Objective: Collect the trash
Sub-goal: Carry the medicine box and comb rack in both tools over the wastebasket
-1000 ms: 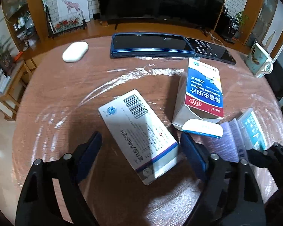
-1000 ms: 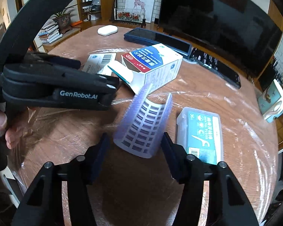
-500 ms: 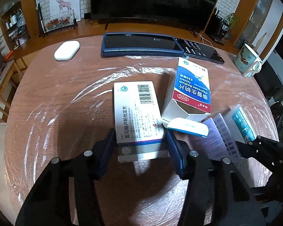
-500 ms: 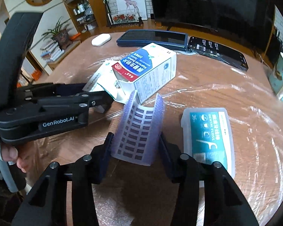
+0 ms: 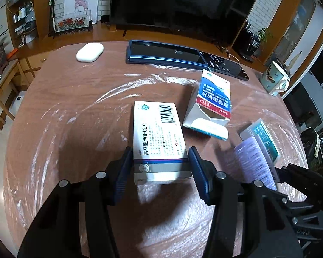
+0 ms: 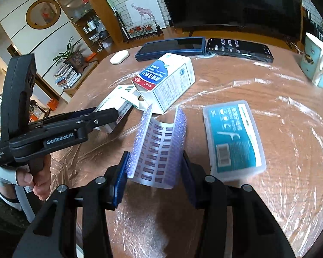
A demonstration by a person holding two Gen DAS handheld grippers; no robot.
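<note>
The left tool [image 5: 160, 172] grips the near end of the white medicine box [image 5: 159, 137] just above the plastic-covered table [image 5: 75, 107], while the right tool [image 6: 154, 172] pinches the bent purple blister sheet [image 6: 159, 148] beside the teal floss case [image 6: 232, 137].

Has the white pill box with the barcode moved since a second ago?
Yes. The white pill box has straightened from its slant to the blue-red carton, now between the left gripper jaws.
</note>
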